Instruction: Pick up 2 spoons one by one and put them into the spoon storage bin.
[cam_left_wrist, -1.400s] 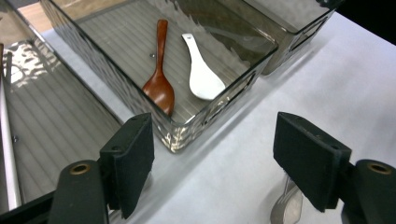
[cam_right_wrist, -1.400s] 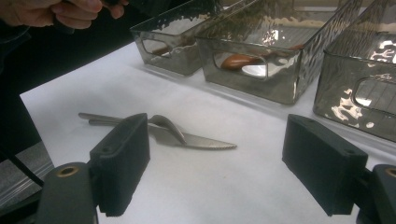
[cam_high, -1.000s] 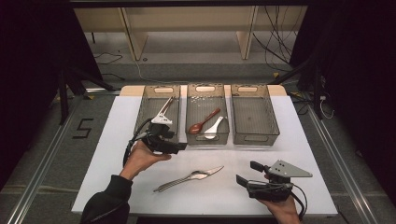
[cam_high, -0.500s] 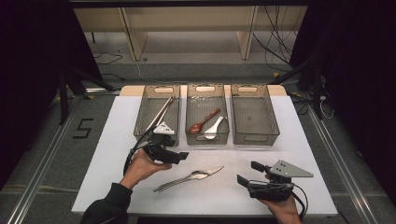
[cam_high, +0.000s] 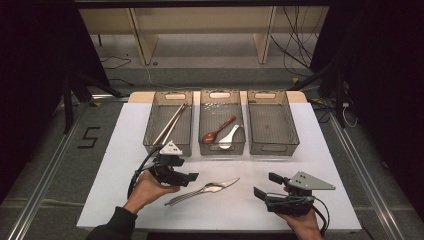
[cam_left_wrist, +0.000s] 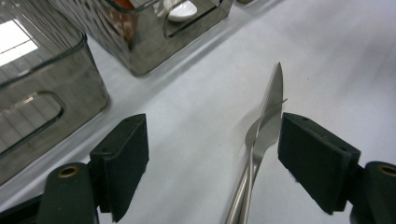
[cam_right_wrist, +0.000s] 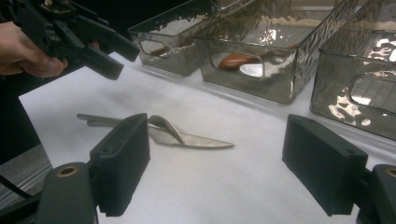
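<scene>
Drew back from the left bin (cam_high: 169, 122) toward the near edge of the white surface (cam_high: 280, 170) within the last second, the left gripper (cam_high: 186, 177), and came down beside the cutlery. Stood wide open and empty, its jaws, with the table knife (cam_left_wrist: 271, 107) and the spoon (cam_left_wrist: 252, 135) beneath it lying stacked between them, close to one jaw. Rested low at the near right, well apart from the pile, the right gripper (cam_high: 264, 186), jaws likewise wide and holding nothing.

Could easily have gone wrong at the closing: two thin steel pieces, overlapped and flat on the surface, likely to be pinched together or to slide off each other. Might also have skidded away if struck off-centre by the nearer jaw.
</scene>
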